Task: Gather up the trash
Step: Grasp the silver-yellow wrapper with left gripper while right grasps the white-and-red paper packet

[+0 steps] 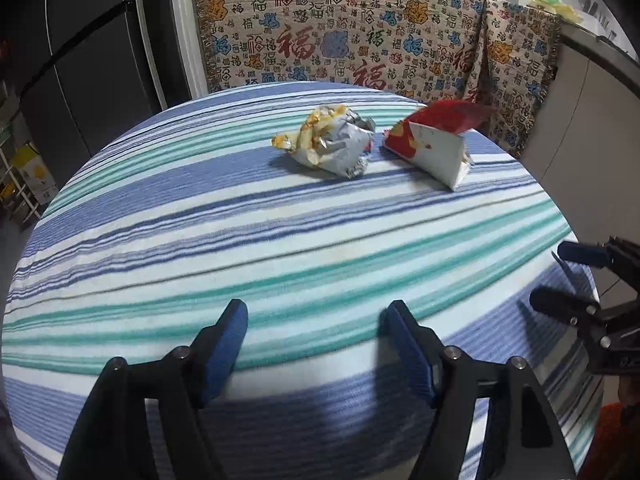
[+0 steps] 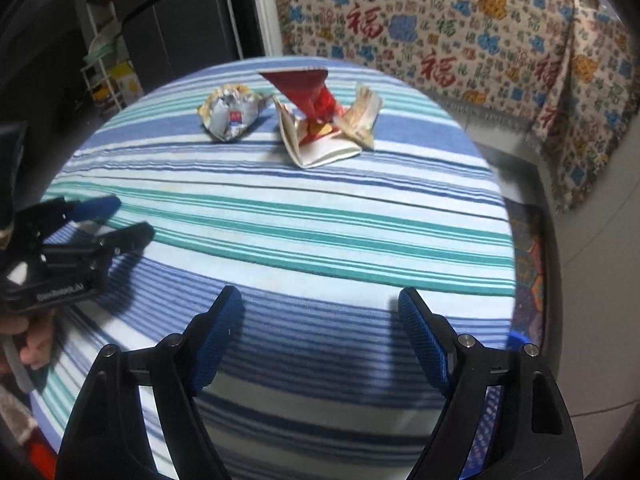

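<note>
Two pieces of trash lie at the far side of a round table with a striped cloth (image 1: 240, 240). A crumpled silver and yellow wrapper (image 1: 330, 142) sits left of a torn red and white carton (image 1: 432, 144). Both also show in the right wrist view: the wrapper (image 2: 230, 114) and the carton (image 2: 320, 120). My left gripper (image 1: 316, 320) is open and empty over the near part of the table. My right gripper (image 2: 320, 312) is open and empty too, near the right edge. Each gripper shows in the other's view, the right one (image 1: 560, 276) and the left one (image 2: 128, 218).
A patterned cloth with red characters (image 1: 340, 28) hangs behind the table. A dark fridge (image 1: 88, 52) stands at the left with a small rack (image 2: 108, 80) beside it. A grey cabinet (image 1: 580, 120) is at the right. A patterned floor mat (image 2: 528, 264) lies past the table's right edge.
</note>
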Motion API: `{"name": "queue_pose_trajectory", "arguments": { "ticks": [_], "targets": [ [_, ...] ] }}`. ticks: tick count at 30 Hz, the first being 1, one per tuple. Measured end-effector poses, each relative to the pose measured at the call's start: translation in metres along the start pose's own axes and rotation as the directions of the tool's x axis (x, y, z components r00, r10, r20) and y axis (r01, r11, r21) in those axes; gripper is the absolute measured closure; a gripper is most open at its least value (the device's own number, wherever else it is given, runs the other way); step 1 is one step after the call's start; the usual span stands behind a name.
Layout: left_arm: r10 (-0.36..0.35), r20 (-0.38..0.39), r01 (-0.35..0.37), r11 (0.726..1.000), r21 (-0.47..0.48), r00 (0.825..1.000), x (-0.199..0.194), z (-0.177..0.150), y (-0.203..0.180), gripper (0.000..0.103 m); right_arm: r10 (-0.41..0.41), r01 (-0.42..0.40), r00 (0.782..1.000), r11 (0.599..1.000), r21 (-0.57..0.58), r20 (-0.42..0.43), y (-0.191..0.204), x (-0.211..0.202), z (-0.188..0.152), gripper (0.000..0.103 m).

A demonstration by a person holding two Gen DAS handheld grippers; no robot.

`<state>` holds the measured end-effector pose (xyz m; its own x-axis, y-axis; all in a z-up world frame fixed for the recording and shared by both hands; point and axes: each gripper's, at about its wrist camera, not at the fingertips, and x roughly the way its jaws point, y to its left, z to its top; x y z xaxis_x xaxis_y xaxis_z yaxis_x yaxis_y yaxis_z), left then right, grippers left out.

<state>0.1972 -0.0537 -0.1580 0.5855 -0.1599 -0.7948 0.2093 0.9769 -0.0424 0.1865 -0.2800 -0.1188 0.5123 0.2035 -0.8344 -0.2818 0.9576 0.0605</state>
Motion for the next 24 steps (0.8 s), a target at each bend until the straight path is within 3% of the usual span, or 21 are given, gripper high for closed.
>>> {"name": "queue_pose_trajectory", "arguments": {
  "ticks": [8,24],
  "targets": [
    [0.004,-0.032,-0.003,1.0,0.004,0.999,0.034,0.035,0.018,0.001,-0.036,0.036,0.999,0.999,-0.014,-0.01,-0.002,0.019,0.016,0.023],
    [-0.027,-0.033,0.028,0.999,0.044,0.999,0.088,0.101,0.024,0.0,-0.055,0.055,0.998,0.998,-0.015,0.028,-0.002,0.029,0.027,0.01]
  ]
}}
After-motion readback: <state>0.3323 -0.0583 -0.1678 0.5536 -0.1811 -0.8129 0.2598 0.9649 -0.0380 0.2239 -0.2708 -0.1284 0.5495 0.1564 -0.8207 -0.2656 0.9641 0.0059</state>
